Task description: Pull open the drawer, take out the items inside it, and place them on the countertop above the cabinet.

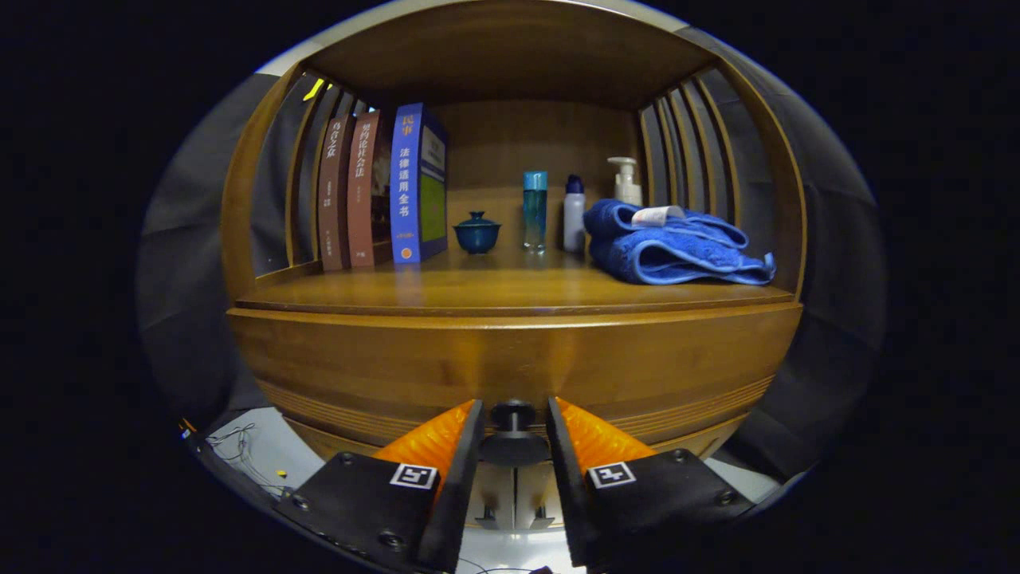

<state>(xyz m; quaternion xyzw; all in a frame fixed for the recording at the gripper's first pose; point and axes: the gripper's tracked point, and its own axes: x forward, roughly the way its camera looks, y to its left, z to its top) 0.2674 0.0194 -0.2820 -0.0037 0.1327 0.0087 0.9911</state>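
A wooden cabinet faces me, its drawer front [358, 359] closed flush under the countertop [494, 288]. A round dark knob [513, 430] sticks out from the middle of the drawer front. My gripper [514, 434] has one finger on each side of this knob, and both fingers press against its wide disc. The inside of the drawer is hidden.
On the countertop stand three upright books [382, 187] at the left, a small lidded teacup [476, 233], a blue bottle [535, 209], a white bottle [574, 214], a pump bottle [626, 182] and a folded blue towel [673, 247] at the right. Slatted wooden sides and a top board enclose the shelf.
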